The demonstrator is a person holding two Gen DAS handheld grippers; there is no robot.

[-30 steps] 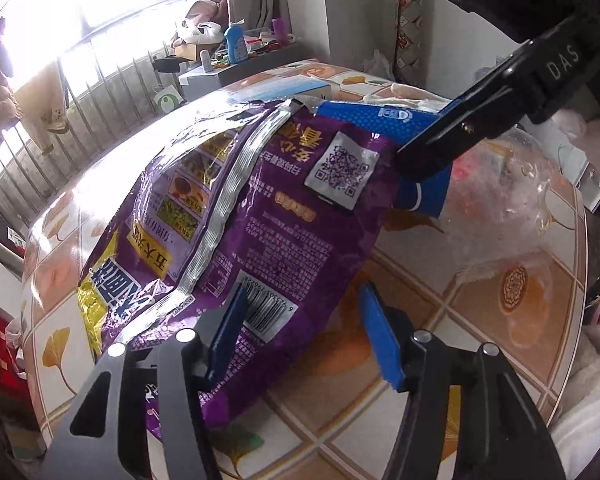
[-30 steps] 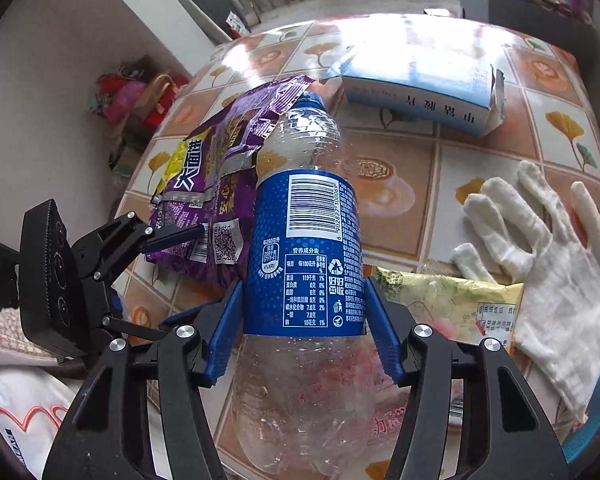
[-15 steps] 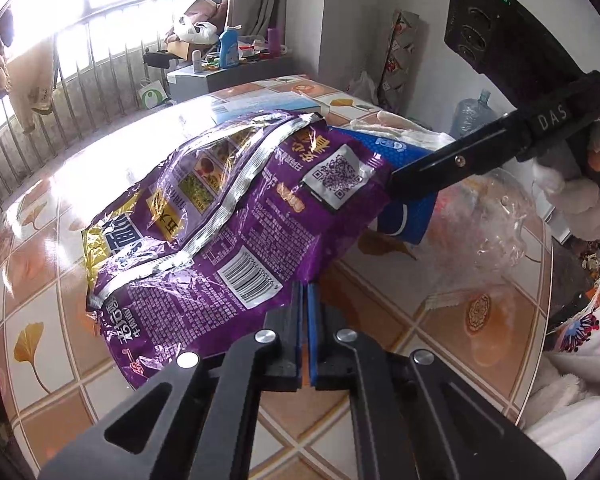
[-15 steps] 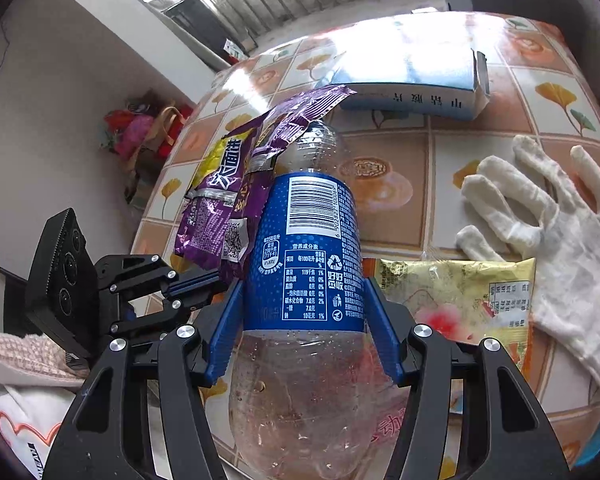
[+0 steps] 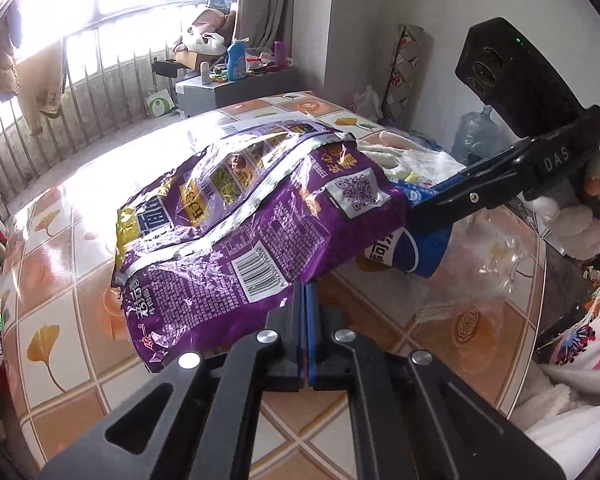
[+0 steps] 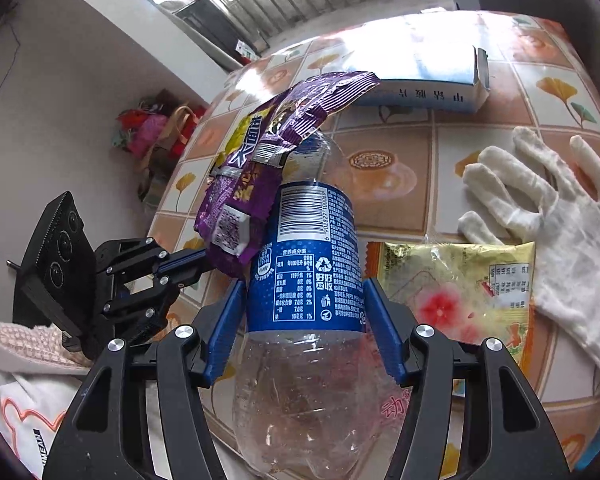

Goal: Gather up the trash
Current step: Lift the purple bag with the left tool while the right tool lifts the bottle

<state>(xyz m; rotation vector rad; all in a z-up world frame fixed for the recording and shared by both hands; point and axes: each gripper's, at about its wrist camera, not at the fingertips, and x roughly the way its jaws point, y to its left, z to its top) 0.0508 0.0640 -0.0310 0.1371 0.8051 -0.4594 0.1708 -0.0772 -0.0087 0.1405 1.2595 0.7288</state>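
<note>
Both hand-held grippers hold trash above the tiled surface (image 6: 452, 168).
Left hand-held gripper (image 5: 305, 292) pinches the purple wrapper (image 5: 236, 236); right hand-held gripper (image 6: 304, 300) clamps the plastic bottle (image 6: 304, 264), the wrapper draped over the bottle's top.

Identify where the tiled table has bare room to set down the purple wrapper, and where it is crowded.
Bare tiles lie window-side of the purple foil snack wrapper, toward the railing, and between the blue-and-white carton and white cotton glove. It is crowded where the yellow snack packet abuts the glove, beside the blue-labelled clear plastic bottle.
</note>
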